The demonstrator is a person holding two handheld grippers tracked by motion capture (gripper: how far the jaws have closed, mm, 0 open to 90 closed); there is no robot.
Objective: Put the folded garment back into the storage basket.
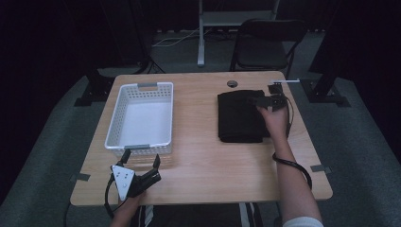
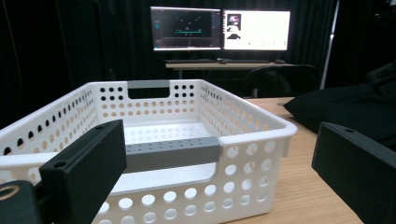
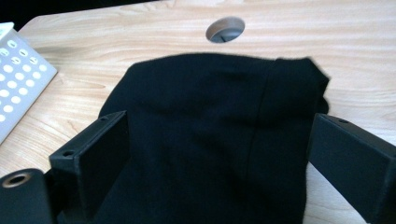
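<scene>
The folded black cloth [image 1: 240,116] lies at 3 o'clock on the table [image 1: 203,156], the basket [image 1: 120,111] at 9. The right gripper [image 1: 263,101] hovers spread over it, seemingly not gripping; next it must descend and pinch. The left gripper [image 1: 140,160] waits, released, at 7.

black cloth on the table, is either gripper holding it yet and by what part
Nothing is held. The right gripper hangs open over the folded black cloth, jaws apart on either side. The left gripper is open in front of the white basket.

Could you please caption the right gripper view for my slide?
Open right gripper poised over folded black cloth on light wooden table.
</scene>
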